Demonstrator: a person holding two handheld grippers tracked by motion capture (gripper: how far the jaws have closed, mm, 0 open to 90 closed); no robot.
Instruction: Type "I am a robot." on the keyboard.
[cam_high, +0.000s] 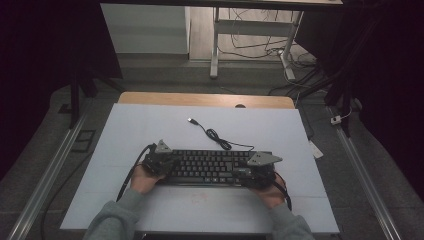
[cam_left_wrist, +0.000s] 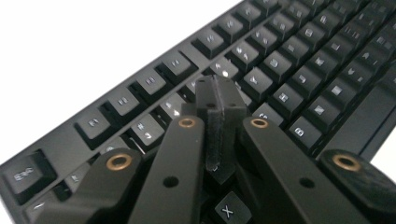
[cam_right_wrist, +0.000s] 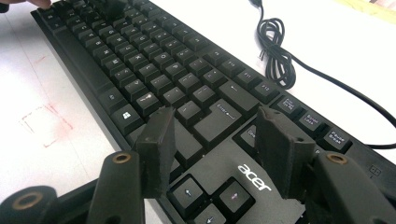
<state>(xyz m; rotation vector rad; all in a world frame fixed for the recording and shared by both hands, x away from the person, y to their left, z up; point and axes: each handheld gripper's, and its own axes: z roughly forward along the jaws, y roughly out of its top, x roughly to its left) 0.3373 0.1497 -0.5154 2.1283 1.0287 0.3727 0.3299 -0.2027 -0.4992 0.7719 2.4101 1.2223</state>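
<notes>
Holding one gripper over each end of a black plastic acer computer keyboard (cam_high: 207, 166) lying mid-sheet on the pale blue table cover (cam_high: 150, 125), we list: left gripper (cam_left_wrist: 219, 100), jaws pressed together, empty, above the upper-left letter keys; right gripper (cam_right_wrist: 212, 135), jaws apart, empty, over the arrow-key block. Our right gripper view reads key legends and the brand mark; our high view adds the coiled black USB cable (cam_high: 215, 134) behind the keyboard

A white table top (cam_high: 150, 130) with a wooden far edge carries a black keyboard (cam_high: 210, 167). Its coiled black cable (cam_high: 216, 136) lies on the white surface just behind it, plug end free
</notes>
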